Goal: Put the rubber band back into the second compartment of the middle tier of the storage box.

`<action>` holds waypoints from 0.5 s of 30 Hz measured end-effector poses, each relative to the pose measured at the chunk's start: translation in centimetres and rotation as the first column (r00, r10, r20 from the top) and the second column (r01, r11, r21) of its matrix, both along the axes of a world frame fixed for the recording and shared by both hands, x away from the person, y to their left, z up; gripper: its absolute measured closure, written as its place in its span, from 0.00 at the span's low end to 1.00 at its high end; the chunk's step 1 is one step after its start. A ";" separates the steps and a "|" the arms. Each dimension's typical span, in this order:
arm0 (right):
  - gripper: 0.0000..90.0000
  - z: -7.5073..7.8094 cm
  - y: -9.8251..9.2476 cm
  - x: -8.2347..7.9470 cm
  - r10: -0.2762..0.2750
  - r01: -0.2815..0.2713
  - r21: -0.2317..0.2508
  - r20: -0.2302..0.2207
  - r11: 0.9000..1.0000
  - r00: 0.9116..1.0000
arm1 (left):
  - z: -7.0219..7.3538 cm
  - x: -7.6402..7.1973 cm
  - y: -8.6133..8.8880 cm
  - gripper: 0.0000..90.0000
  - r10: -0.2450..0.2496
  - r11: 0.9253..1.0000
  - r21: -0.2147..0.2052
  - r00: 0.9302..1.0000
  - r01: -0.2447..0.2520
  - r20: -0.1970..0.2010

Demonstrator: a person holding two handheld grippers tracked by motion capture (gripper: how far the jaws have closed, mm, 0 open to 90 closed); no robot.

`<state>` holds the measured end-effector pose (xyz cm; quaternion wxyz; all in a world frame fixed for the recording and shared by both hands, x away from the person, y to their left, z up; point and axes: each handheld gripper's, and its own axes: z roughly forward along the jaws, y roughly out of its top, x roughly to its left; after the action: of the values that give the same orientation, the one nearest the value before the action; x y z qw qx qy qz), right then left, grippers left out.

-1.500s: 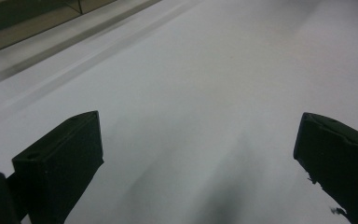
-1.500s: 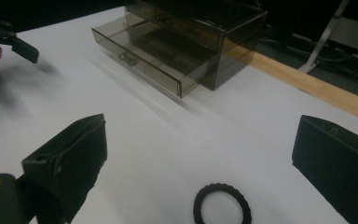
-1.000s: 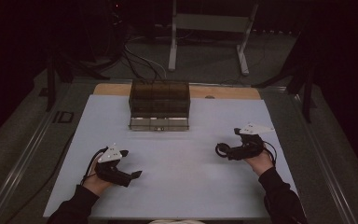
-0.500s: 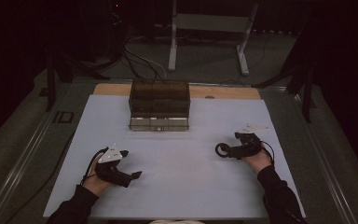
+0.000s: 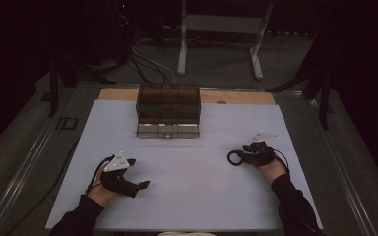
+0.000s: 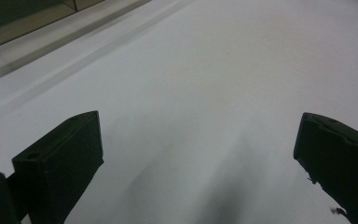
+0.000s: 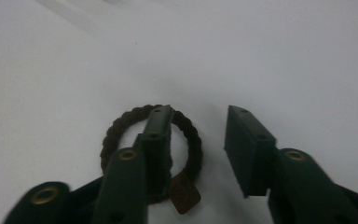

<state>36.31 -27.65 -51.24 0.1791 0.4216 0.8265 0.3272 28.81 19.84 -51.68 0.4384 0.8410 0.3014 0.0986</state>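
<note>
A dark braided ring (image 7: 106, 144) with a small brown tag (image 7: 184, 193) lies flat on the white table (image 5: 202, 196), to the right of the middle. My right gripper (image 7: 199, 114) is open and low over it. One jaw reaches across the ring's middle, the other stands outside it, and the ring's near arc lies between them. In the high view the ring (image 5: 229, 157) sits just left of the right gripper (image 5: 243, 156). My left gripper (image 5: 142, 187) rests at the front left. Its jaws stand wide open (image 6: 198, 121) with bare table between them.
A dark see-through box (image 5: 168, 110) with compartments stands at the back middle of the table. A wooden strip (image 5: 236, 97) runs along the far edge. Beyond the table, a metal stand and cables are on the dark floor.
My right gripper has sunk a little toward the table and the person. The ring and my left gripper have stayed where they were.
</note>
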 end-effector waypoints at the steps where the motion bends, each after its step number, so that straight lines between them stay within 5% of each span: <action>1: 0.75 0.0 0.0 0.0 0.000 0.000 -0.001 -0.004 1.000 1.000 | 0.0 0.0 0.0 0.03 -0.001 1.000 -0.001 1.000 0.001 -0.001; 15: 0.92 -0.7 0.2 0.2 0.000 -0.002 -0.039 -0.045 0.999 0.999 | -0.1 0.0 0.0 0.03 -0.004 1.000 0.004 1.000 0.004 -0.004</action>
<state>36.55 -27.48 -51.92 0.1684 0.4249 0.8367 0.3018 28.82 19.82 -51.79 0.4366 0.8425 0.3004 0.0966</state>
